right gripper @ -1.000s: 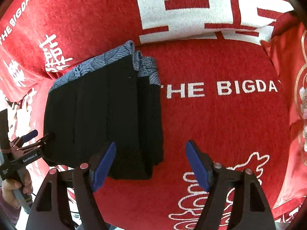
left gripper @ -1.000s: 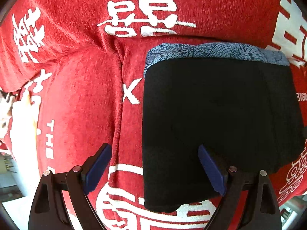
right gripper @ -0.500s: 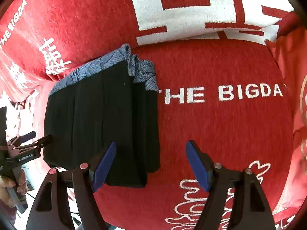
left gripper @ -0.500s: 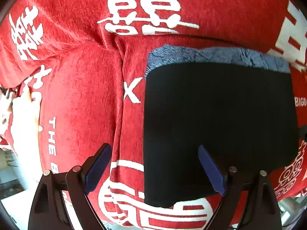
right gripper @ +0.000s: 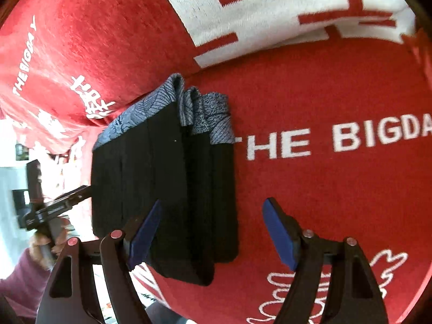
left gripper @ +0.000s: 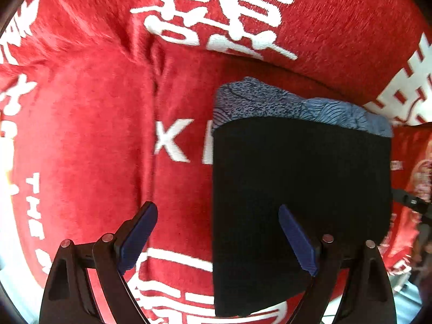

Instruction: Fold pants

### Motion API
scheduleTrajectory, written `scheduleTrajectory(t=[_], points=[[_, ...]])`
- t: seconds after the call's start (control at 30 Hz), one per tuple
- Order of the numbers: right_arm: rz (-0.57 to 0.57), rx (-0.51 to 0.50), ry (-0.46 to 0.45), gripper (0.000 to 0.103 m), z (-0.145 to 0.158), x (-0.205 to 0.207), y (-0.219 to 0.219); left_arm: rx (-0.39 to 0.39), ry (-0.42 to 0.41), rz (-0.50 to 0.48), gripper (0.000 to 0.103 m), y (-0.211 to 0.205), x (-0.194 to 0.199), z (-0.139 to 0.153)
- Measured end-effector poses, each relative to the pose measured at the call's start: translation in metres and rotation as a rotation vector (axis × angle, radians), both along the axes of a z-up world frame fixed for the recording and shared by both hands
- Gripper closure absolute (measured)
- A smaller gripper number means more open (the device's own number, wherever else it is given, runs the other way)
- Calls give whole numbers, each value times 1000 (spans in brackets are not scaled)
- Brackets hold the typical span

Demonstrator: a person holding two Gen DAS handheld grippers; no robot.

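The folded black pants with blue patterned waistband lay on the red printed blanket — both the left gripper and the right gripper stood wide, holding nothing.

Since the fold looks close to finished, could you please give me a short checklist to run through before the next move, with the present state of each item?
1. Left tool open and holding nothing: ok, both blue pads spread apart.
2. Right tool open and holding nothing: ok.
3. Black pants folded into a compact stack: ok, several layers show along the right edge.
4. Patterned blue waistband gathered at the far end: ok, though its layers bunch unevenly in the right wrist view.
5. Stack lying fully on the red blanket: cannot tell, the near corner sits by the blanket's edge.
6. Tools clear of the fabric: cannot tell, pads overlap the pants in both views.
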State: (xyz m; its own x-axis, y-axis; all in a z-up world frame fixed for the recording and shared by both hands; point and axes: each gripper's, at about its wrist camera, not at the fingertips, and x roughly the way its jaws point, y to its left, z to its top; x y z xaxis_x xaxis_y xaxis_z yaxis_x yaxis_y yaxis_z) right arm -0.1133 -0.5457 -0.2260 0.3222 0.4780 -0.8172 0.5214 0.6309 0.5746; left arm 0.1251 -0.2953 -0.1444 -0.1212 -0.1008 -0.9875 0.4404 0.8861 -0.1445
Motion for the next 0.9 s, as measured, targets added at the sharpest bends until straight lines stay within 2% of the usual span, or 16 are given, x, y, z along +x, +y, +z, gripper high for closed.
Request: scheduleTrajectory(t=[0.07, 0.2, 0.4, 0.47, 0.63, 0.7, 0.77, 0.9], points=[[-1, 36, -20, 22, -4, 0, -3, -75, 27, 6, 11, 5, 4, -1], [-5, 118, -52, 22, -15, 0, -7, -171, 89, -7, 11, 8, 11, -10], [32, 233, -78, 22, -40, 7, -8, -232, 140, -88, 11, -12, 5, -32], [28, 280, -117, 22, -48, 12, -7, -260, 148, -96, 11, -20, 1, -38], [-31, 332, -120, 22, -59, 24, -8, -290, 158, -44, 11, -27, 0, -47], [-39, 308, -90, 32, -58, 24, -8, -306, 132, -39, 23, -27, -3, -39], [-35, 289, -86, 49, -52, 20, -11, -297, 95, -61, 32, -27, -7, -29], [-40, 292, -124, 59, -33, 15, -6, -289, 48, -64, 44, -20, -12, -6]])
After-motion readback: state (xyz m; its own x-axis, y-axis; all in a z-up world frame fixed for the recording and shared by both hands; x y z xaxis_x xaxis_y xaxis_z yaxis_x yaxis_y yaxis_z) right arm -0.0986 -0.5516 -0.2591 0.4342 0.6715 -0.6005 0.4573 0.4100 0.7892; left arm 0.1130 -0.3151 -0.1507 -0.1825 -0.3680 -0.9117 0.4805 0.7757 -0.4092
